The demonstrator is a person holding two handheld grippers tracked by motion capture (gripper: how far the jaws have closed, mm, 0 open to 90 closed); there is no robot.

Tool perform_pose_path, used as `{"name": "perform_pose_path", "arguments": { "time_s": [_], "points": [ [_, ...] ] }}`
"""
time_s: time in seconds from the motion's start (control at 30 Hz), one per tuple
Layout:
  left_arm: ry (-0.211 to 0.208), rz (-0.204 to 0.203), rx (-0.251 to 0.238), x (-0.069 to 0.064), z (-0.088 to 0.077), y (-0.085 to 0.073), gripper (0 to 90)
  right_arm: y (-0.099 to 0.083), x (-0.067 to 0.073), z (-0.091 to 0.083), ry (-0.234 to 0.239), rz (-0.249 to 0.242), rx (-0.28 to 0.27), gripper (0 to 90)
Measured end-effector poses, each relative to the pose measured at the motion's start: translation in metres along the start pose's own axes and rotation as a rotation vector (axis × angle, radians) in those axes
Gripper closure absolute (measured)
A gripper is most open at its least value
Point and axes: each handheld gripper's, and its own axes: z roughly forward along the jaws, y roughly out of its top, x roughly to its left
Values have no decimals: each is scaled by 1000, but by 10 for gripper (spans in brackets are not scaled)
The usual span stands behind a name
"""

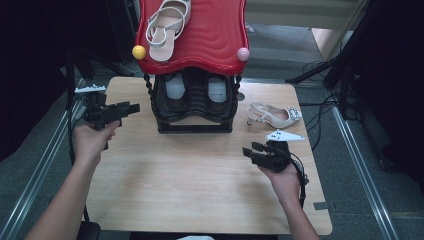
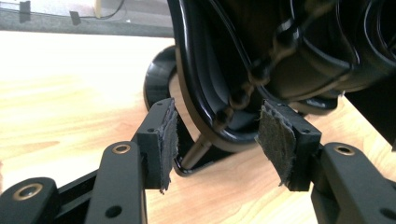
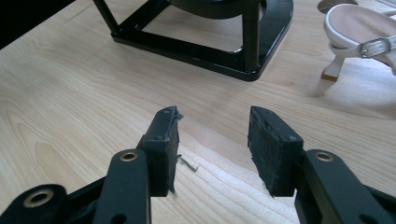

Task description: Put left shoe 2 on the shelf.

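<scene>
Left gripper stands wide open and empty beside the black plastic shoe rack, right gripper likewise empty; one cream strappy sandal sits on the red top tier, its mate awaiting pickup on the wooden table, right.

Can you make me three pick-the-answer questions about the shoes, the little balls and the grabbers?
1. Where is the pale heeled shoe that lies on the table?
A. right of the black rack
B. on the red shelf
C. in a gripper

2. How many small balls sit on the red shelf's front edge?
A. one
B. two
C. four

3. What does the right gripper hold?
A. a sandal
B. a ball
C. nothing

Answers:
1. A, since the shoe lies on the wood beside the black rack.
2. B, a yellow ball and a pink ball.
3. C, its jaws stand apart over bare wood in the right gripper view.
</scene>
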Motion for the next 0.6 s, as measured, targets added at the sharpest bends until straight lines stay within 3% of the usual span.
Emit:
{"name": "perform_pose_path", "arguments": {
  "time_s": [0.27, 0.37, 0.53, 0.6],
  "points": [
    [-9, -14, 33, -4, 3, -23, 463, 0, -4, -2, -12, 23, 3, 580],
    [-5, 2, 52, -7, 2, -31, 450, 0, -5, -2, -11, 25, 1, 597],
    [-40, 2, 28, -10, -1, -43, 425, 2, -6, -5, -12, 41, -18, 633],
    [-47, 0, 43, -11, 0, -47, 419, 2, -7, -6, -16, 49, -14, 654]
  ]
}}
